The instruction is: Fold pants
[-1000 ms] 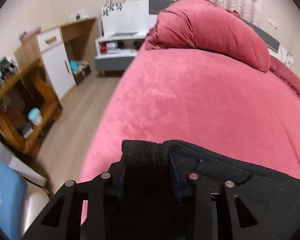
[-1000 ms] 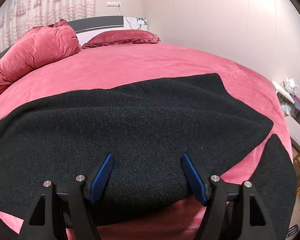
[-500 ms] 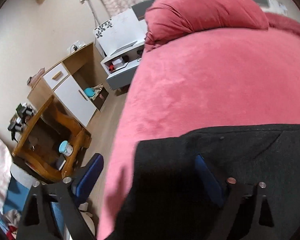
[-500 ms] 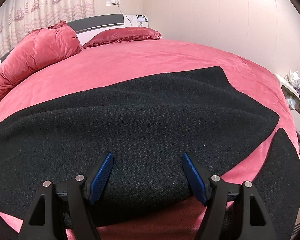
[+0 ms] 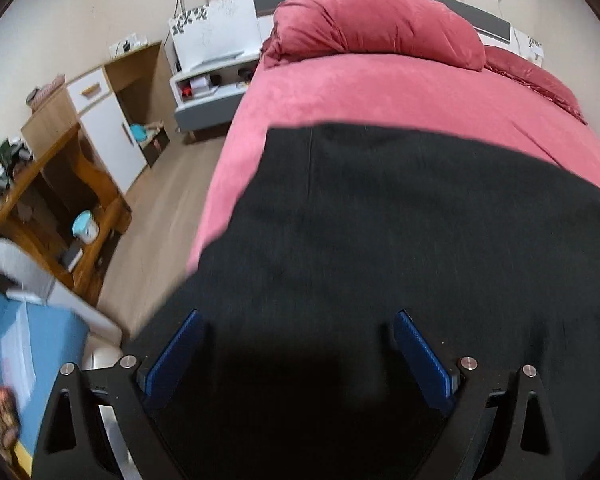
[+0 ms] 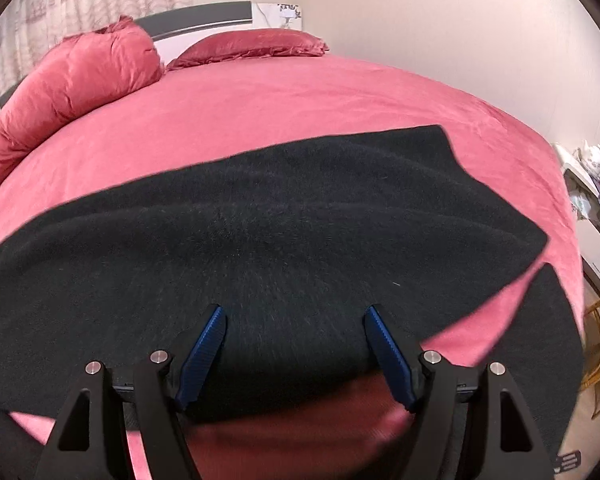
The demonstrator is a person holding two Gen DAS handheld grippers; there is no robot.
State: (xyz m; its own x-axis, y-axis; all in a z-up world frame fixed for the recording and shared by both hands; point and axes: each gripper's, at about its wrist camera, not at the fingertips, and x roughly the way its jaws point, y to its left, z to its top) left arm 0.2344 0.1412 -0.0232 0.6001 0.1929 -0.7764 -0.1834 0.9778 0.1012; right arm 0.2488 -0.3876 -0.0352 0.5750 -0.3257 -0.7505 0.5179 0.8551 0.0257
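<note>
Black pants [image 5: 400, 232] lie spread flat on the red bed. In the left wrist view their waist end reaches the bed's left edge. In the right wrist view the pants [image 6: 260, 240] show two legs, the far leg folded over, a second leg end at the right. My left gripper [image 5: 296, 344] is open just above the cloth and holds nothing. My right gripper [image 6: 294, 336] is open over the near edge of the pants and holds nothing.
The red bed [image 6: 300, 100] has a rolled red duvet [image 5: 372, 28] and a pillow [image 6: 252, 42] at the head. Left of the bed are a white nightstand [image 5: 208, 88], wooden shelves [image 5: 60, 184] and bare floor [image 5: 156, 240]. A side table with a teapot [image 6: 592, 160] stands right.
My left gripper let go of the pants' waist corner, opened wide and pulled back. The cloth now lies flat. My right gripper stayed open and barely moved.
</note>
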